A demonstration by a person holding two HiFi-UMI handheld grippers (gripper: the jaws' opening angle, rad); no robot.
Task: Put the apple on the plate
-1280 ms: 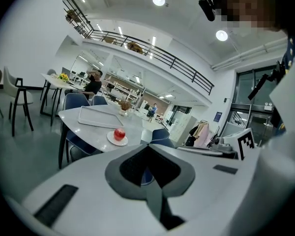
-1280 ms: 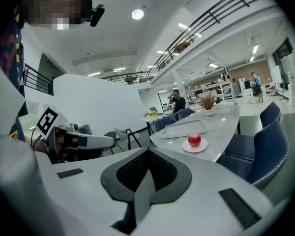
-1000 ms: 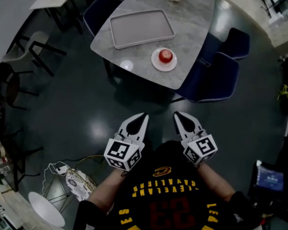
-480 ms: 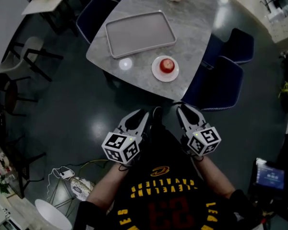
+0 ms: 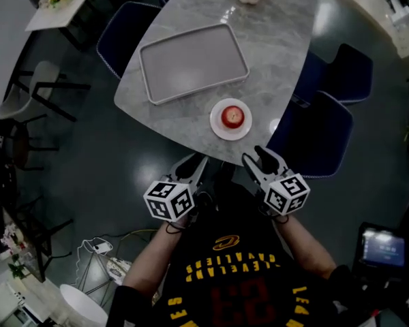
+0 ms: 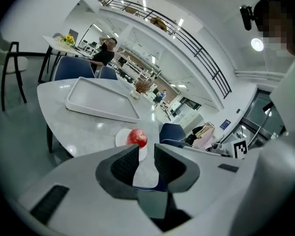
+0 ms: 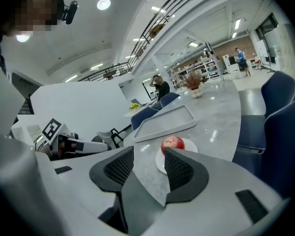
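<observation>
the apple (image 5: pixel 232 116) already sits on the plate (image 5: pixel 217 125), just ahead of both jaws. the left gripper (image 5: pixel 193 163) has its jaws spread and empty. the right gripper (image 5: pixel 257 156) has jaws that have just been opening, with nothing between them. the task looks done, so no grasp seems needed next.

Person stepped closer to table (image 5: pixel 279 53): near edge, well ahead a second ago, now at tips of both grippers. Right gripper (image 5: pixel 255 157) jaws just been opening, now apart, nothing between. Plate (image 5: pixel 216 127) with apple (image 5: pixel 233 116) now just beyond right gripper. Left gripper (image 5: pixel 193 164) came forward alongside, rolled slightly.
</observation>
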